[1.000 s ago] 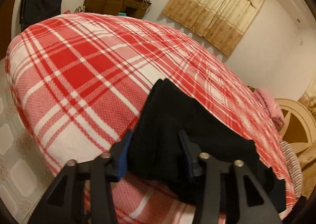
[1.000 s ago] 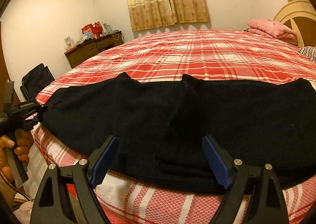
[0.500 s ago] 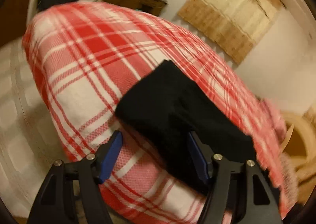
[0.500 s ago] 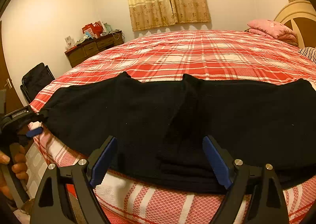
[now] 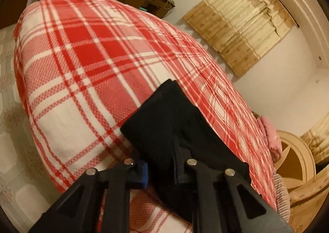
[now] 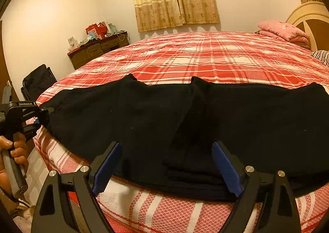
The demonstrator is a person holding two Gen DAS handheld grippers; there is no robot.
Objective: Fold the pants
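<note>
Black pants (image 6: 205, 122) lie flat along the near edge of a bed with a red and white plaid cover (image 6: 205, 56). My left gripper (image 5: 162, 163) is shut on the left end of the pants (image 5: 170, 122). It also shows in the right wrist view (image 6: 44, 113), held by a hand at the pants' left end. My right gripper (image 6: 166, 165) is open, its blue pads on either side of a folded ridge at the pants' middle near edge, just above the cloth.
A brown dresser (image 6: 98, 48) with red bags stands by the far wall. A black chair (image 6: 39, 81) stands left of the bed. Pink pillows (image 6: 285, 31) and a headboard (image 6: 308, 17) are at the right. Tiled floor (image 5: 12, 130) lies beside the bed.
My left gripper opened and drew back from the pants' end half a second ago, then closed on it again. The right gripper has stayed still and open.
</note>
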